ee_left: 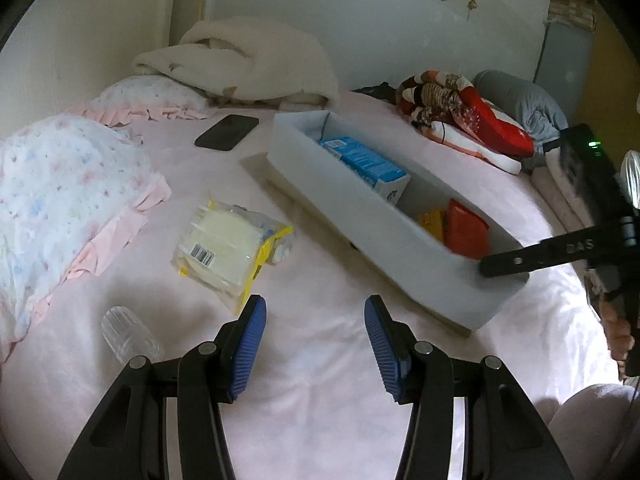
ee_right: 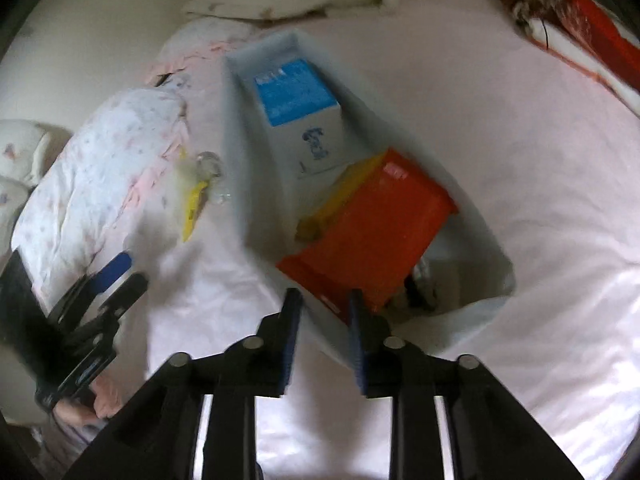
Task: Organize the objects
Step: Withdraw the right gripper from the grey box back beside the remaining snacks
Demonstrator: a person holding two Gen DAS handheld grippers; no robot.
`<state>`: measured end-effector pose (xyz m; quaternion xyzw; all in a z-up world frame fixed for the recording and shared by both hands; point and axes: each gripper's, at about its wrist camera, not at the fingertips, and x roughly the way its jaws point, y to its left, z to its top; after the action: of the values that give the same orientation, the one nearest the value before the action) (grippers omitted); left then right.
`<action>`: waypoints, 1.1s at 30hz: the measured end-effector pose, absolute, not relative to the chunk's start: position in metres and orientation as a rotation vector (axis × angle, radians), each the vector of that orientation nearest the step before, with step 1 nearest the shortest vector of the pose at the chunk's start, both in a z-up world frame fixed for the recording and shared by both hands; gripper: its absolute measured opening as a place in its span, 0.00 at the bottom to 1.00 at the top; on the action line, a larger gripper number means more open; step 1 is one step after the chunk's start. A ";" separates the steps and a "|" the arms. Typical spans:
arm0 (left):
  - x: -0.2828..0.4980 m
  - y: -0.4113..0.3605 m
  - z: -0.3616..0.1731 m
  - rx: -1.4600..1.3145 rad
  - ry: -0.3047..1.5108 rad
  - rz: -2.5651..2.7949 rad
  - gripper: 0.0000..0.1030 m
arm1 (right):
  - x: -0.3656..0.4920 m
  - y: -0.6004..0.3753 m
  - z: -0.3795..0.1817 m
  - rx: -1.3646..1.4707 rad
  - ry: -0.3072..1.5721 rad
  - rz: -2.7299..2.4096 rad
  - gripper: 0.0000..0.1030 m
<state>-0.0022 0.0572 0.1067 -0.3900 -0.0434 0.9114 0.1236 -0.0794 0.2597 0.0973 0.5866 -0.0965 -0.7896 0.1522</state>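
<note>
Blue-padded jaws of the left gripper (ee_left: 314, 344) stand apart over the pink bed sheet (ee_left: 320, 400), with nothing between them. Just ahead lies a clear packet with yellow trim (ee_left: 224, 248), and a clear plastic cup (ee_left: 128, 334) lies to its left. Beyond, a long white box (ee_left: 384, 240) holds a blue-and-white carton (ee_left: 366, 162), a yellow pack (ee_left: 434, 222) and a red pack (ee_left: 466, 232). A black phone (ee_left: 227, 132) lies farther back. Over the box's near end, the right gripper (ee_right: 324, 312) has its jaws narrowly apart and empty, just before the red pack.
</note>
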 end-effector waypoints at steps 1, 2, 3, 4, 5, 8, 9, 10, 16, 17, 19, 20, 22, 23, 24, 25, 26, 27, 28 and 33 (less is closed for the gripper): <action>-0.002 0.057 0.108 -1.133 -0.128 2.656 0.47 | -0.082 0.260 0.094 1.681 -0.302 -2.248 0.27; -0.001 0.058 0.108 -1.130 -0.127 2.652 0.47 | -0.084 0.259 0.092 1.685 -0.299 -2.244 0.28; 0.000 0.058 0.109 -1.127 -0.125 2.650 0.47 | -0.086 0.259 0.092 1.680 -0.313 -2.237 0.28; 0.000 0.058 0.110 -1.123 -0.125 2.648 0.47 | -0.084 0.262 0.094 1.648 -0.343 -2.244 0.28; 0.002 0.059 0.111 -1.118 -0.130 2.648 0.47 | -0.078 0.265 0.103 1.611 -0.364 -2.262 0.28; 0.002 0.058 0.113 -1.107 -0.141 2.649 0.47 | -0.064 0.266 0.128 1.432 -0.376 -2.360 0.27; 0.002 0.057 0.113 -1.106 -0.138 2.654 0.47 | -0.058 0.261 0.136 1.365 -0.358 -2.365 0.27; 0.002 0.056 0.112 -1.110 -0.134 2.663 0.47 | -0.053 0.251 0.142 1.288 -0.329 -2.359 0.29; -0.004 0.044 0.090 -1.198 -0.085 2.723 0.45 | -0.022 0.157 0.128 0.984 -0.015 -2.329 0.69; -0.006 0.040 0.080 -1.244 -0.050 2.748 0.46 | -0.015 0.152 0.122 0.996 0.051 -2.316 0.69; -0.009 0.028 0.062 -1.289 -0.086 2.745 0.46 | -0.014 0.132 0.100 1.040 0.220 -2.315 0.61; -0.010 0.022 0.053 -1.319 -0.127 2.752 0.46 | -0.015 0.126 0.089 1.069 0.301 -2.333 0.61; -0.013 0.014 0.035 -1.360 -0.178 2.741 0.46 | -0.018 0.118 0.068 1.113 0.426 -2.344 0.61; -0.014 0.013 0.026 -1.377 -0.174 2.743 0.46 | -0.019 0.117 0.059 1.131 0.455 -2.325 0.61; -0.016 0.014 0.016 -1.389 -0.148 2.750 0.46 | -0.021 0.117 0.052 1.150 0.463 -2.310 0.61; -0.012 0.018 0.012 -1.333 -0.100 2.785 0.48 | -0.027 0.116 0.040 1.189 0.448 -2.295 0.61; -0.010 0.023 0.011 -1.316 -0.064 2.796 0.53 | -0.031 0.115 0.030 1.234 0.436 -2.275 0.61; -0.011 0.028 0.011 -1.332 -0.016 2.794 0.55 | -0.029 0.116 0.017 1.257 0.414 -2.268 0.63; -0.010 0.032 0.011 -1.345 0.020 2.801 0.55 | -0.023 0.121 0.019 1.151 0.358 -2.321 0.71; -0.006 0.029 0.012 -1.344 -0.014 2.806 0.58 | -0.024 0.123 0.018 1.159 0.343 -2.312 0.74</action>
<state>-0.0061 0.0290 0.0122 -0.4319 -0.0044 0.9018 0.0152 -0.0241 0.1227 0.0178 0.4285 0.1269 -0.8550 0.2630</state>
